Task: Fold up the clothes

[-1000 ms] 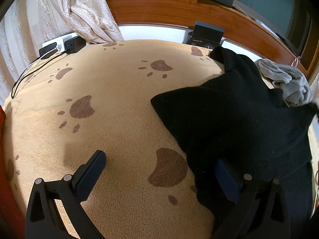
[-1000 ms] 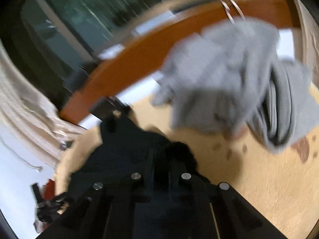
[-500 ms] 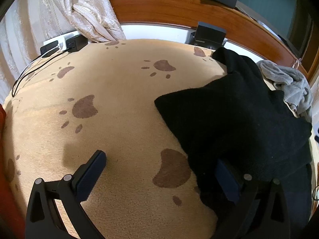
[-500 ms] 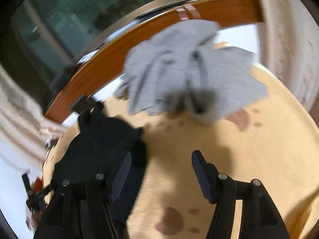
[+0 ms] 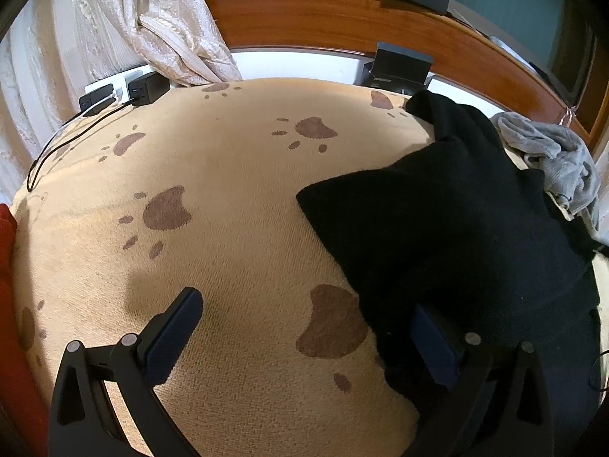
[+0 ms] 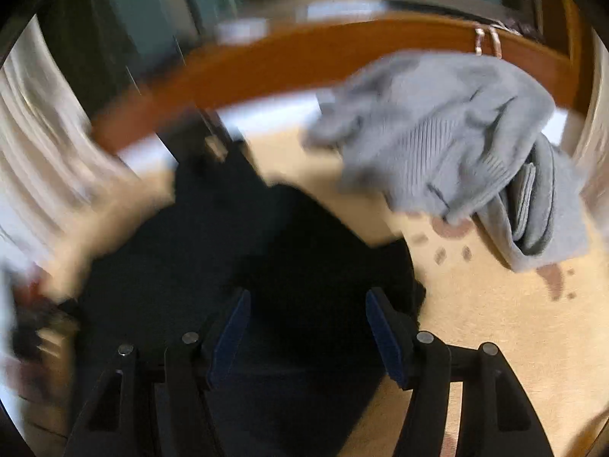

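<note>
A black garment (image 5: pixel 437 209) lies spread over the right half of a tan paw-print blanket (image 5: pixel 228 190). My left gripper (image 5: pixel 304 327) stands open and low over the blanket. Its left finger (image 5: pixel 171 335) is on bare blanket, and its right finger (image 5: pixel 434 342) sits at the garment's near edge, partly under a fold. In the blurred right wrist view my right gripper (image 6: pixel 308 323) is open above the black garment (image 6: pixel 228 247), with dark cloth showing between the pads but not pinched. A crumpled grey garment (image 6: pixel 456 133) lies beyond it, at the far right (image 5: pixel 552 152) in the left wrist view.
A wooden headboard (image 5: pixel 323 19) curves along the far side, with black boxes (image 5: pixel 399 66) in front of it. Chargers with cables (image 5: pixel 114 93) sit far left beside a cream curtain (image 5: pixel 160 23). Something red (image 5: pixel 11 304) borders the blanket's left edge.
My right gripper let go of the black cloth and opened, swung right over bare blanket, then came back left over the black garment. The left gripper stayed put.
</note>
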A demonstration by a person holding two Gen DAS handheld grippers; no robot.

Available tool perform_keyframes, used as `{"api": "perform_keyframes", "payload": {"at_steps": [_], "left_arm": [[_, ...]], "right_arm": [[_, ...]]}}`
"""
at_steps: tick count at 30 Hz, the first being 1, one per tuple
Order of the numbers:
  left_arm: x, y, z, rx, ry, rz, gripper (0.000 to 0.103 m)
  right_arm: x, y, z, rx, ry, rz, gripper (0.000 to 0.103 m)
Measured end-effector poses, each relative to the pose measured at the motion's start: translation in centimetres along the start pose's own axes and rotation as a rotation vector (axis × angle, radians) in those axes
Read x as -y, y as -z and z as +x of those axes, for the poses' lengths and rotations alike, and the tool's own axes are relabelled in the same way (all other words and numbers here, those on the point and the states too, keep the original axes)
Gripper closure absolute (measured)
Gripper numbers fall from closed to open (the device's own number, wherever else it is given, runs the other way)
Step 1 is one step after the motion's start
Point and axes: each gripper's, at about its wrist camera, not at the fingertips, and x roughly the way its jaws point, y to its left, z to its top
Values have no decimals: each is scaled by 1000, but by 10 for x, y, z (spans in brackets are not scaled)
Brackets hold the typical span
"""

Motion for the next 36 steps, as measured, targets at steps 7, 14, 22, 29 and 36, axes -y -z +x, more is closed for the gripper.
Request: {"api": "perform_keyframes", "payload": {"at_steps": [7, 14, 22, 29, 36], "left_arm": [[1, -1, -4, -3, -20, 19, 0], [6, 2, -13, 17, -83, 124, 0], [-20, 13, -42, 46, -199, 139, 0], [-33, -10, -65, 99, -161, -29, 0], [34, -21, -26, 25, -144, 135, 0]], "right_arm": [[-18, 16, 10, 57, 113, -119, 34], [-9, 17, 9, 80, 100, -116, 29], [-15, 19, -16, 105, 161, -126, 28], [-30, 8, -31, 172, 57, -100, 18], [-41, 23, 12, 60, 107, -158, 11]]}}
